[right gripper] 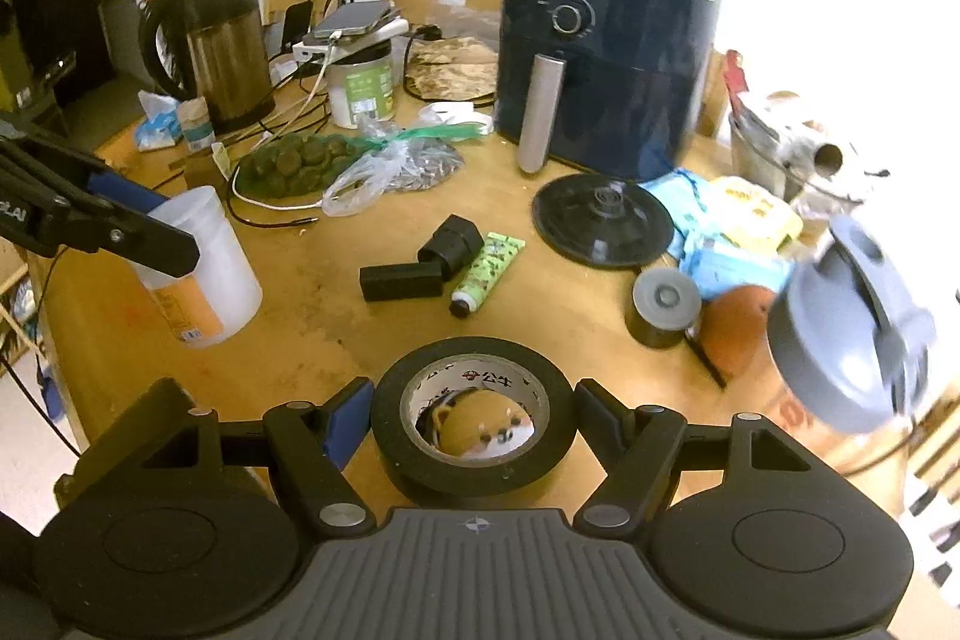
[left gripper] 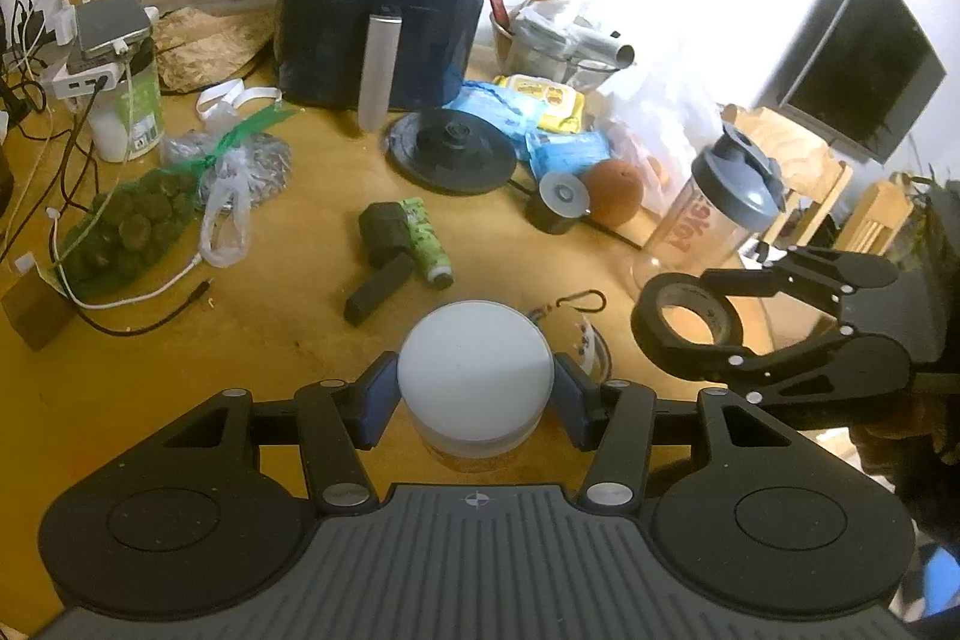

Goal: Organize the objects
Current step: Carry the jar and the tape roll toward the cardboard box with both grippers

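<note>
My left gripper (left gripper: 474, 394) is shut on a white plastic jar (left gripper: 474, 364) with a round white lid and an orange label, pads pressing on both its sides. From the right wrist view the jar (right gripper: 210, 256) tilts slightly over the table's left side, with the left gripper (right gripper: 156, 220) clamped on its top. My right gripper (right gripper: 473, 424) is shut on a roll of black tape (right gripper: 474, 349), held flat above the wooden table (right gripper: 312, 304). The left wrist view has that tape roll (left gripper: 645, 322) at the right, in the right gripper (left gripper: 690, 328).
A dark air fryer (right gripper: 606, 58) stands at the back, a kettle (right gripper: 222, 40) and cables to the left. Mid-table lie black blocks (right gripper: 420, 262), a green tube (right gripper: 489, 268) and a kettle base (right gripper: 600, 220). A grey-lidded shaker bottle (right gripper: 852, 328), an orange (left gripper: 615, 190) and a small black cylinder (right gripper: 663, 307) crowd the right. A bag of green lumps (left gripper: 132, 226) lies left.
</note>
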Action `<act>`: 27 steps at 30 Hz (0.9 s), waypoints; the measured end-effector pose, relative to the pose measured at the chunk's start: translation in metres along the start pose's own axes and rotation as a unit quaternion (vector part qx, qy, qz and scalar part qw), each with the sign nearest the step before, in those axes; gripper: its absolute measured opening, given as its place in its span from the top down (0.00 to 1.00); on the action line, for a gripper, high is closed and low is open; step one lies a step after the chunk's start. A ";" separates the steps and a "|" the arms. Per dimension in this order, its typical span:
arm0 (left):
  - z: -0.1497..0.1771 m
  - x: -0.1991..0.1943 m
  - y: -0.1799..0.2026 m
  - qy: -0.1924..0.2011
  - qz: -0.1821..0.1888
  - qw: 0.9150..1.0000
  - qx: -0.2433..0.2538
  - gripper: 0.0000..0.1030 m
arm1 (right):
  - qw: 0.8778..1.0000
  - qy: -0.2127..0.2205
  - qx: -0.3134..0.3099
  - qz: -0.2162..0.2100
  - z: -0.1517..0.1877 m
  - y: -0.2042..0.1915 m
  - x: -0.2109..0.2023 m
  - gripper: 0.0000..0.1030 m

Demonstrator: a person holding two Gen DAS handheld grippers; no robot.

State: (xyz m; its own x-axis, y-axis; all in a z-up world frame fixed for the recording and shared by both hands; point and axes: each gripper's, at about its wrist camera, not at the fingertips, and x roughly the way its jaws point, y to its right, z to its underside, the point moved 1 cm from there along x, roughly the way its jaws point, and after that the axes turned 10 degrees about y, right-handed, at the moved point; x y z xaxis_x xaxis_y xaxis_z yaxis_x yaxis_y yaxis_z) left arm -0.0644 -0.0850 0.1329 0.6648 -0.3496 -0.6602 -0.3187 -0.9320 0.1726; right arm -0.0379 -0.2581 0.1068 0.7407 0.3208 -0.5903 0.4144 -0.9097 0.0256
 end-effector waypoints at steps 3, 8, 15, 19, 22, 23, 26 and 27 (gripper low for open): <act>0.003 -0.002 0.004 -0.001 0.002 1.000 0.003 0.49 | 1.000 0.002 0.012 0.001 0.009 0.000 -0.011 0.27; 0.009 -0.004 0.009 -0.006 0.000 1.000 0.005 0.49 | 0.999 0.001 0.041 0.001 0.025 0.001 -0.024 0.27; 0.018 -0.003 0.014 -0.013 -0.002 1.000 0.005 0.49 | 0.997 -0.002 0.073 -0.010 0.044 -0.001 -0.038 0.27; 0.022 -0.004 0.016 -0.017 -0.004 1.000 0.005 0.49 | 0.997 -0.007 0.079 -0.020 0.053 -0.008 -0.040 0.27; 0.026 -0.004 0.019 -0.019 -0.008 1.000 0.003 0.49 | 0.996 -0.010 0.082 -0.033 0.058 -0.012 -0.040 0.27; 0.026 -0.005 0.019 -0.019 -0.009 1.000 0.003 0.49 | 0.996 -0.013 0.079 -0.035 0.060 -0.014 -0.040 0.27; 0.028 -0.006 0.020 -0.020 -0.011 1.000 0.002 0.49 | 0.997 -0.019 0.071 -0.038 0.064 -0.019 -0.043 0.27; 0.029 -0.006 0.020 -0.020 -0.012 1.000 0.001 0.49 | 0.996 -0.020 0.073 -0.040 0.066 -0.020 -0.044 0.27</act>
State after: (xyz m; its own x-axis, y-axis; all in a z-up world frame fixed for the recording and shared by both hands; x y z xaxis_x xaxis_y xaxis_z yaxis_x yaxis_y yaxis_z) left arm -0.0942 -0.0990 0.1191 0.6450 -0.3222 -0.6930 -0.3036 -0.9402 0.1546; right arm -0.1136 -0.2716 0.0792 0.6851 0.3856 -0.6180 0.3872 -0.9114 -0.1394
